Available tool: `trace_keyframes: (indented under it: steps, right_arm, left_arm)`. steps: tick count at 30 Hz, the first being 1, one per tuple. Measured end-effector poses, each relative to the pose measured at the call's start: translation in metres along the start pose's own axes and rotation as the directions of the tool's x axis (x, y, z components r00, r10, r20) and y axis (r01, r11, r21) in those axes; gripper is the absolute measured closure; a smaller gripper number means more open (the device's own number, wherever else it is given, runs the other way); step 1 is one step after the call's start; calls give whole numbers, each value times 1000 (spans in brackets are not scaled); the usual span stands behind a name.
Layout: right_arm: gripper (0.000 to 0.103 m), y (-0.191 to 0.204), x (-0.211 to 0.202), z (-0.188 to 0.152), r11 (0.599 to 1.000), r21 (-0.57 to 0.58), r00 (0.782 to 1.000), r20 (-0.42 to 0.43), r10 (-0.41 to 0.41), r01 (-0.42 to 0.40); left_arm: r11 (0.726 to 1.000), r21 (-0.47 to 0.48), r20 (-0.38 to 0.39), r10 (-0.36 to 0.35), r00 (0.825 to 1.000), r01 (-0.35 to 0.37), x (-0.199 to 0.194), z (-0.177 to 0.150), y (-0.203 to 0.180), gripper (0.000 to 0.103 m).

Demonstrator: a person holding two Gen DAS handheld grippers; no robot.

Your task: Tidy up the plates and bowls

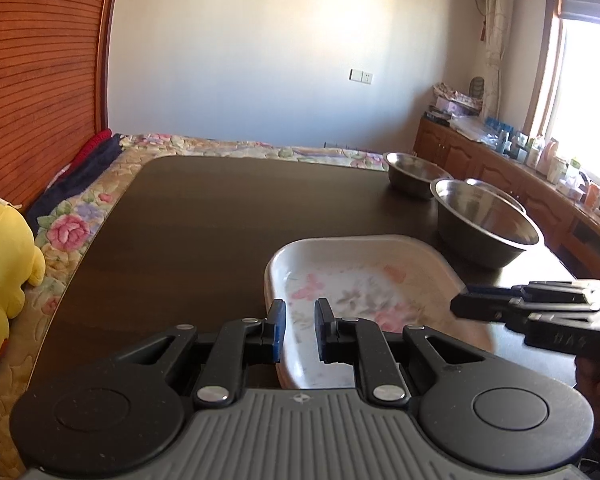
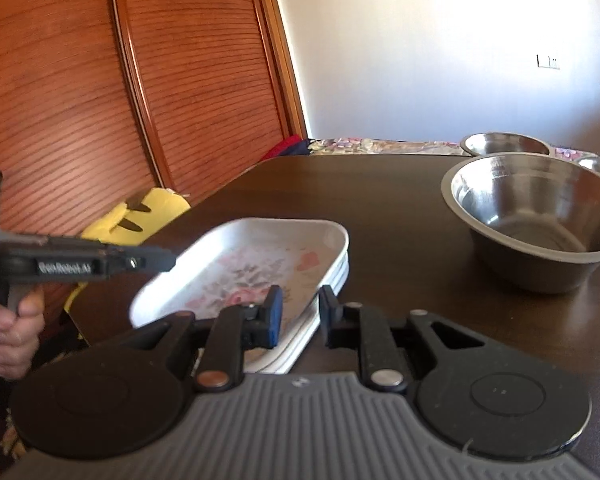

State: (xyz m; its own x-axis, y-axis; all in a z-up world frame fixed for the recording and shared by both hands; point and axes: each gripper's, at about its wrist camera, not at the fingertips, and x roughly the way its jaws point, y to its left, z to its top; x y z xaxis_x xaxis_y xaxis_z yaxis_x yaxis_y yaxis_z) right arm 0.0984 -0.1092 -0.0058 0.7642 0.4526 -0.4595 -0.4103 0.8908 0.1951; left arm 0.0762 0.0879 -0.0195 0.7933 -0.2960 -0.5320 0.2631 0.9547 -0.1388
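A white rectangular floral plate [image 1: 360, 280] sits near the front of the dark table [image 1: 200, 220]. In the right wrist view it tops a small stack of plates [image 2: 260, 256]. My left gripper [image 1: 300, 328] is narrowly closed with the stack's left rim between its pads. My right gripper [image 2: 300, 316] is closed the same way on the right rim. Each gripper shows in the other's view: right gripper [image 1: 460, 304], left gripper [image 2: 160, 262]. A large steel bowl [image 2: 540, 216] stands to the right. A smaller steel bowl [image 1: 412, 172] is behind it, and a third rim [image 1: 488, 185] peeks out.
A yellow plush toy [image 1: 0, 272] sits off the table's left edge on a floral bedspread [image 1: 72, 224]. A slatted wooden wardrobe [image 2: 100, 100] rises at the left. Low wooden cabinets [image 1: 500, 168] with clutter run under the window on the right. A hand [image 2: 12, 332] holds the left gripper's handle.
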Motion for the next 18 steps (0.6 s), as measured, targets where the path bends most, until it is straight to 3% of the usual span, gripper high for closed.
trace_keyframes:
  steps: [5,18]
  right_arm:
    - [82,3,-5,-1,1000,-25,1000,26,2,-2]
    - [82,-27,-42,6,993,18,980,158,-118,117]
  left_arm:
    - [1000,11,20,0,1000,0,-2,3,-8,85]
    - [998,49,40,-51,998,49,19,17,-41,63]
